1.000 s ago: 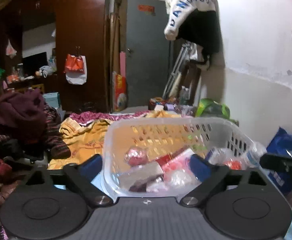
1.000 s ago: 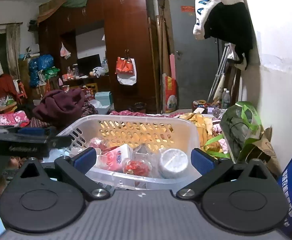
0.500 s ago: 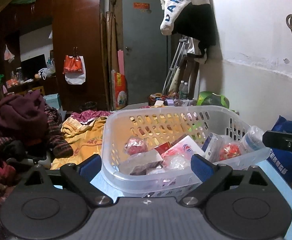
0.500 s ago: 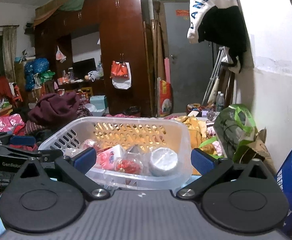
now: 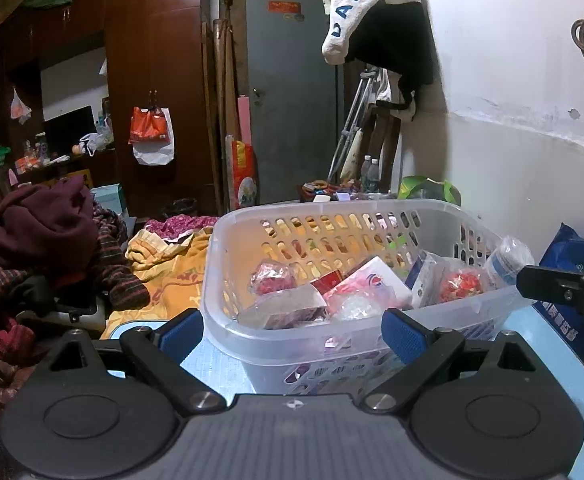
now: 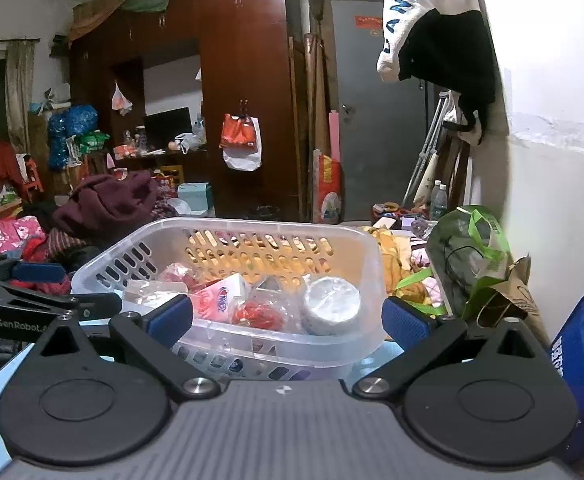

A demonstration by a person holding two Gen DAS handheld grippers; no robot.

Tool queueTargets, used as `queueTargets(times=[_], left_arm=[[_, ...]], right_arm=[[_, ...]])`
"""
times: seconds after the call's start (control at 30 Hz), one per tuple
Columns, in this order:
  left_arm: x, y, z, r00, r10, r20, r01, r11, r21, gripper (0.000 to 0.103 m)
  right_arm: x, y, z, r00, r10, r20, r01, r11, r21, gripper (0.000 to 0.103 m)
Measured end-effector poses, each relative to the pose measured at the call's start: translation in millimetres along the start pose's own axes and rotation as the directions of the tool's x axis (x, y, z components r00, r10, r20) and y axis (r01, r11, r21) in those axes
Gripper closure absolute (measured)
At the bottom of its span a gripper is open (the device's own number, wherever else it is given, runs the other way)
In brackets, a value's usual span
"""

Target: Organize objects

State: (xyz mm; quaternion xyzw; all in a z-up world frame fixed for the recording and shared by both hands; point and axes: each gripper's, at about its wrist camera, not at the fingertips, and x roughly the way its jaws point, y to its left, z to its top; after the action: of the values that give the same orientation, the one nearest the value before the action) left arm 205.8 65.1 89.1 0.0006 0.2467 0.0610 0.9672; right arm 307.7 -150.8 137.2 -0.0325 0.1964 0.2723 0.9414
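A clear plastic basket stands on a light blue surface in front of both grippers; it also shows in the right wrist view. It holds several wrapped packets, among them a red-and-white tissue pack, a red wrapped ball and a round foil-topped cup. My left gripper is open and empty, just short of the basket's near rim. My right gripper is open and empty at the basket's near side. Each gripper shows at the edge of the other's view.
A blue bag stands right of the basket by the white wall. A green bag and a paper bag lie behind it. Piled clothes and a yellow blanket lie to the left.
Both grippers have drawn back and risen a little from the basket, so more of its front wall and the blue surface shows. Both stayed open.
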Motion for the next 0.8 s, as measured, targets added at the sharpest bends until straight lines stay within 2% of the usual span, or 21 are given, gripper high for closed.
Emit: queueTargets(times=[0.8], left_arm=[[-4, -11, 2, 1.0, -0.018, -0.007, 0.018, 1.0, -0.003, 0.006]], right_arm=[[-1, -6, -5, 1.0, -0.026, -0.018, 0.026, 1.0, 0.01, 0.0]])
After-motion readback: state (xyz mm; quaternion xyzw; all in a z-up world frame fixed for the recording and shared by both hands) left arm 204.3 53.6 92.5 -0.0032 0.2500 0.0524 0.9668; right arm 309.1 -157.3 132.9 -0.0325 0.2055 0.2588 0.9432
